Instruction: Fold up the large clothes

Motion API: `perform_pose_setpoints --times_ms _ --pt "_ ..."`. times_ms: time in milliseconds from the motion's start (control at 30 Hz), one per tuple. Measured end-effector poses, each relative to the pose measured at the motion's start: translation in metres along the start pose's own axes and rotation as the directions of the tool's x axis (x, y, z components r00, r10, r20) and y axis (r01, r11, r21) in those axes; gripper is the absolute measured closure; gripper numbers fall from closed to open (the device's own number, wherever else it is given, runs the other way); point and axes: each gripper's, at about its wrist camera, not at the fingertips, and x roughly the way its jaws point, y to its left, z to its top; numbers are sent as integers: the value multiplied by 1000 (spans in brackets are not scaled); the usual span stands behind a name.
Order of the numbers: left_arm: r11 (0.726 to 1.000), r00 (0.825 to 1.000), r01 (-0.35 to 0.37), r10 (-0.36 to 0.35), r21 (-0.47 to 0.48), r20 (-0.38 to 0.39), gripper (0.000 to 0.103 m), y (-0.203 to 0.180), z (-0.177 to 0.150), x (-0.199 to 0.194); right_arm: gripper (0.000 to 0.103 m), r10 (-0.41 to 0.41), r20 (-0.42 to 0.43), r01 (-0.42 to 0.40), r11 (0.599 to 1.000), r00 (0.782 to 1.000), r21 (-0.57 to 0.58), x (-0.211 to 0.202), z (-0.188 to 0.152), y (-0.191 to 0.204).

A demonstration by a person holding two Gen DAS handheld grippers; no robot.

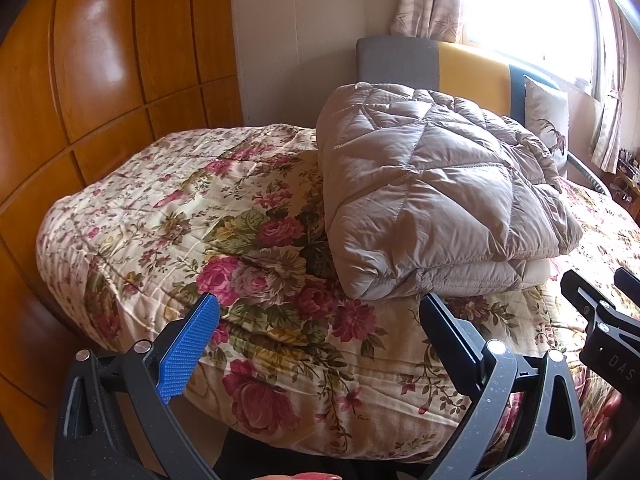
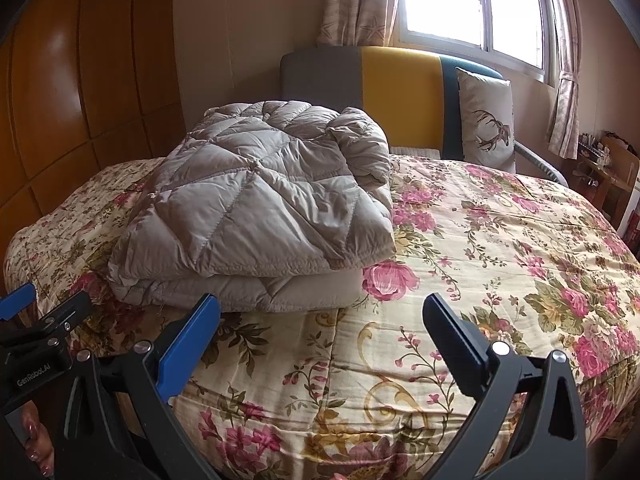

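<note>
A grey-beige quilted down coat (image 1: 432,196) lies folded in a thick bundle on the floral bedspread (image 1: 168,216). It also shows in the right wrist view (image 2: 260,208), left of centre. My left gripper (image 1: 320,312) is open and empty, held just short of the bundle's near edge. My right gripper (image 2: 320,312) is open and empty, above the bedspread (image 2: 500,248), to the right of the bundle's near corner. The right gripper's body shows at the right edge of the left wrist view (image 1: 604,320).
A wooden wardrobe (image 1: 80,100) stands along the bed's left side. A grey, yellow and blue headboard (image 2: 400,88) and a deer-print pillow (image 2: 486,120) are at the far end under a bright window (image 2: 472,4). A cluttered shelf (image 2: 604,164) is at the right.
</note>
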Motion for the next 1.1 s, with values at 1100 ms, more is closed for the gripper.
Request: perform_pose_setpoints --times_ms 1100 --pt "1000 998 16 -16 -3 -56 4 -8 3 19 2 8 -59 -7 1000 998 23 23 4 -8"
